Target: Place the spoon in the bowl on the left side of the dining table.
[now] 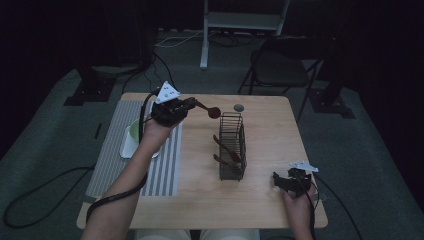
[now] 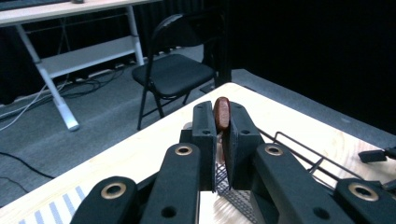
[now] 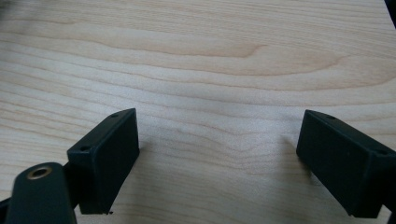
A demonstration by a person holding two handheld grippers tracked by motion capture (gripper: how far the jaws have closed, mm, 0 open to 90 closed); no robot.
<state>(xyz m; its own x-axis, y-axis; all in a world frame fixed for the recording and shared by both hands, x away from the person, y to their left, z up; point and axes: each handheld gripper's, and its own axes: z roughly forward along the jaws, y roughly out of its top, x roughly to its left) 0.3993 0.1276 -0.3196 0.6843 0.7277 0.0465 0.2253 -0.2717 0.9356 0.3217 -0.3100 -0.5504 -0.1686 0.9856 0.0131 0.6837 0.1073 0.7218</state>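
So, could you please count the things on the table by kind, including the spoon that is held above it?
Wooden spoons: 3 (one in the left gripper, two in the basket)
Wire basket: 1
Striped mat: 1
White and green container: 1
Small grey round thing: 1
Total: 7

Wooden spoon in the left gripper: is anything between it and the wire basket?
Nothing visible. The wooden spoon, clamped in the left gripper, hangs just left of the wire basket near its far end, with bare table between. Two spoons already lean inside.

no readable text, labels, brands, numbers or signs anywhere
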